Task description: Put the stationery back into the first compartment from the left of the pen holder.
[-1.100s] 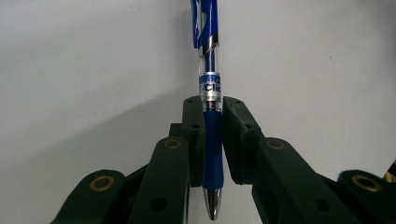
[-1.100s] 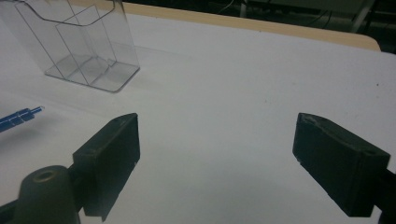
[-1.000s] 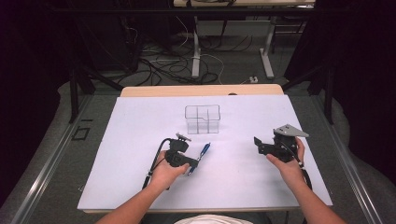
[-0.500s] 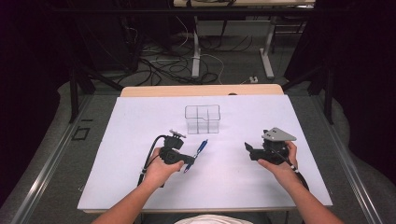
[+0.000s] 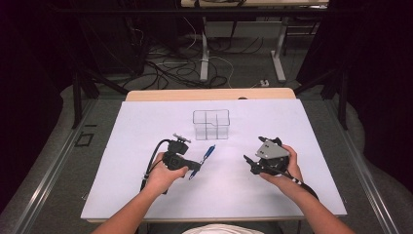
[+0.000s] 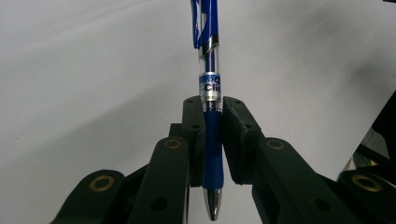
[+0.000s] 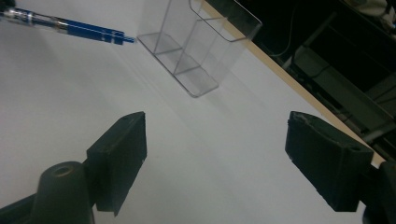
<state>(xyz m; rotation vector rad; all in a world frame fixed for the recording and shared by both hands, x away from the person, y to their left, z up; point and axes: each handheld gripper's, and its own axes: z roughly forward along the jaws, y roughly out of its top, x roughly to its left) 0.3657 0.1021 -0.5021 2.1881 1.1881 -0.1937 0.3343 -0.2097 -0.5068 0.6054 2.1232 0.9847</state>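
A blue pen [image 6: 208, 70] with a clear barrel and silver tip is clamped by its rubber grip between the jaws of my left gripper [image 6: 212, 119]. In the high view the left gripper [image 5: 195, 165] sits left of centre on the white sheet, with the blue pen [image 5: 207, 154] pointing up and right toward a clear divided plastic box [image 5: 211, 124]. My right gripper [image 5: 249, 162] is held at the right, jaws wide apart and empty. Its own view shows the pads [image 7: 119, 154], the clear box [image 7: 196, 51] and the pen [image 7: 70, 25] at top left.
The white sheet [image 5: 146, 122] covers a wooden table whose far edge [image 5: 209, 94] shows beyond it. Cables and table legs [image 5: 204, 48] lie on the floor behind. Dark curtains flank both sides.
The right gripper has come down and left toward the table's centre. The left hand has shifted slightly left, still holding the pen.
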